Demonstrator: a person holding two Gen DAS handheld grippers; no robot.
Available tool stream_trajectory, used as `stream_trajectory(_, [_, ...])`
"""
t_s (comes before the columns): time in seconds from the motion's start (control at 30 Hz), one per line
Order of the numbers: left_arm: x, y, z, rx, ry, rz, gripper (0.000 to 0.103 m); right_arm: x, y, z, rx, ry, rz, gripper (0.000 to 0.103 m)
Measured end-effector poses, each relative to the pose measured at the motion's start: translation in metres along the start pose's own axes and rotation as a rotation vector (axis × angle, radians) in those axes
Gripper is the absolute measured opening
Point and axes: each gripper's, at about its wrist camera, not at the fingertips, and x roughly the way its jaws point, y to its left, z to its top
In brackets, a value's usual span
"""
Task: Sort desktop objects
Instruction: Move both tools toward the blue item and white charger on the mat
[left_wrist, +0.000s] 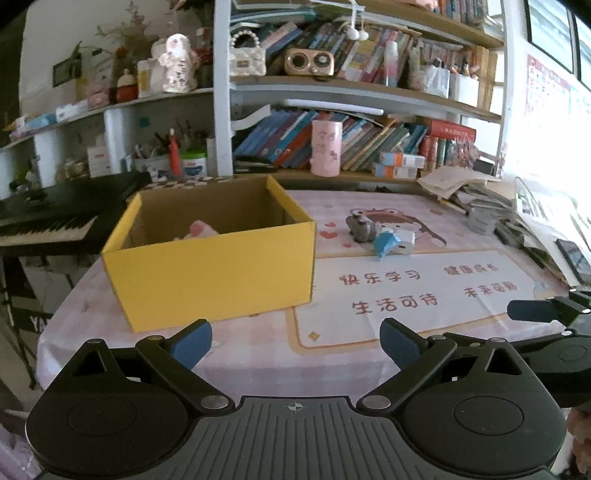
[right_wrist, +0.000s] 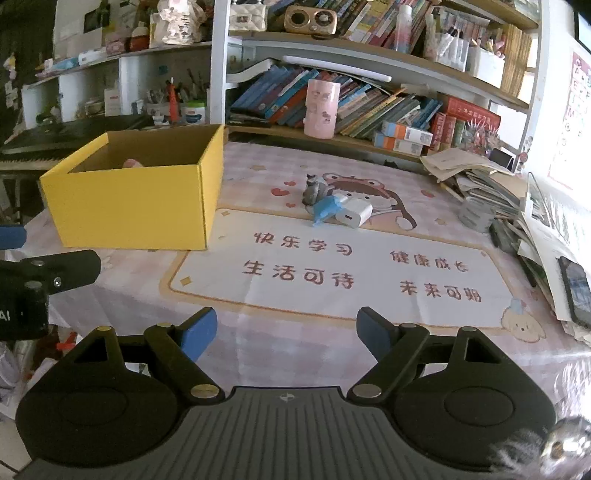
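On the desk: yellow box (right_wrist: 129, 206) at left — something pink inside;
Mat centre: grey figurine (right_wrist: 313, 190), blue toy (right_wrist: 325, 210), white charger (right_wrist: 354, 214) — bunched together;
Left gripper (left_wrist: 295, 343): jaws apart, empty;
Right gripper (right_wrist: 286, 334): jaws apart, empty

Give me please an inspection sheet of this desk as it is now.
Surface: pink printed mat.
Job's things: yellow box with a pink item inside; grey figurine, blue toy and white charger clustered on the mat.
Clutter: paper pile, phone at the right edge.
Grippers: left gripper and right gripper open, empty.
Cables: nothing seen.
Surroundings: bookshelf, keyboard.
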Motion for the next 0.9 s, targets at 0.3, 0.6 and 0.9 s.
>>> stream_trajectory(0.3, [0.040, -0.031, 0.019, -0.008, 0.019, -0.001, 0.099, 0.034, -0.044, 0.018, -0.006, 0.013, -0.003, 0.082])
stream_trajectory(0.6, [0.083, -0.075, 0.037, -0.023, 0.050, -0.010, 0.099, 0.067, -0.100, 0.039, -0.024, 0.050, 0.012, 0.082])
stream_trajectory(0.9, [0.119, -0.117, 0.057, -0.055, 0.061, 0.018, 0.099, 0.099, -0.154, 0.057, -0.047, 0.050, 0.050, 0.082])
